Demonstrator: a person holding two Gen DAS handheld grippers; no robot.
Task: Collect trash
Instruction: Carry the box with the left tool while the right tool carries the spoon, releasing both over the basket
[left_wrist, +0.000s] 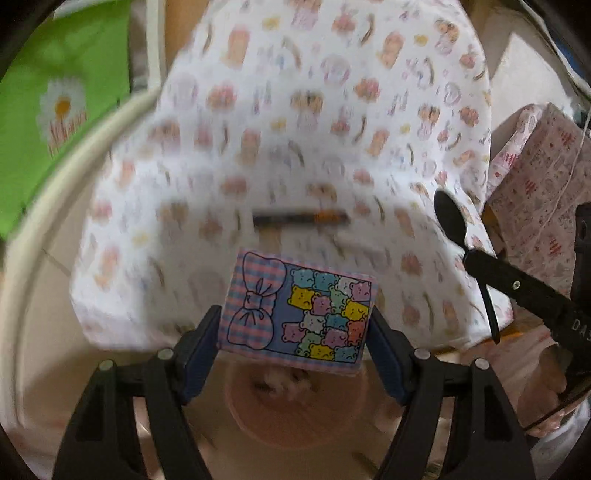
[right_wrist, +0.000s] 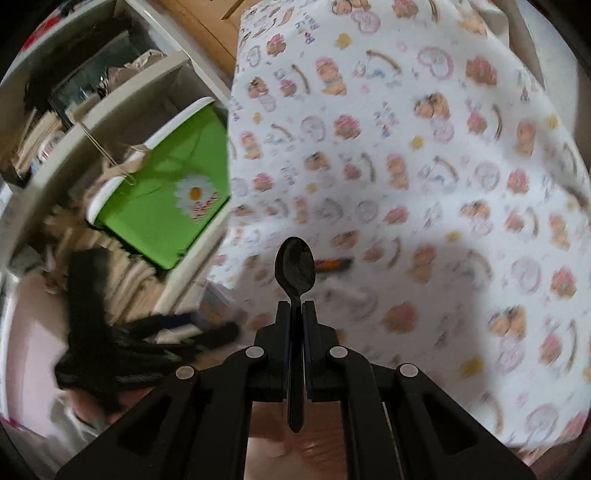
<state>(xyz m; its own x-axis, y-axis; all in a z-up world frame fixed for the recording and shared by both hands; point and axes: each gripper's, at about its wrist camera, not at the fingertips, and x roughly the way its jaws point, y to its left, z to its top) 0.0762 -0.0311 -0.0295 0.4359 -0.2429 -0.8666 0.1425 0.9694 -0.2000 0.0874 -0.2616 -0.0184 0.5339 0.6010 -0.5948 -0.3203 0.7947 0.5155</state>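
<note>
Bench under a white printed cloth fills both views; green bag with a daisy sits in a shelf unit beside it; patterned box at the bench's other side; a round pinkish thing lies below the left tool, blurred, could be a bin or a lid, cannot tell.

Left tool clamped on a bear-print card, held by its two side edges, off the bench; right tool closed tight on a black spoon, bowl forward, handle trailing back between the arms; a dark pen with an orange band still lies on the cloth.

Risks, my read: card is thin and pinched edge-on, so it may bow and pop out if swung; spoon is gripped at the narrow neck, so it may pivot or slip if knocked; both tools sit close, spoon could hit the card; pen could get missed.

Hard to see: no clear trash container; heavy motion blur; the left tool in the right view is just a dark smear; shelf contents unreadable; bench edges hidden by the cloth.
</note>
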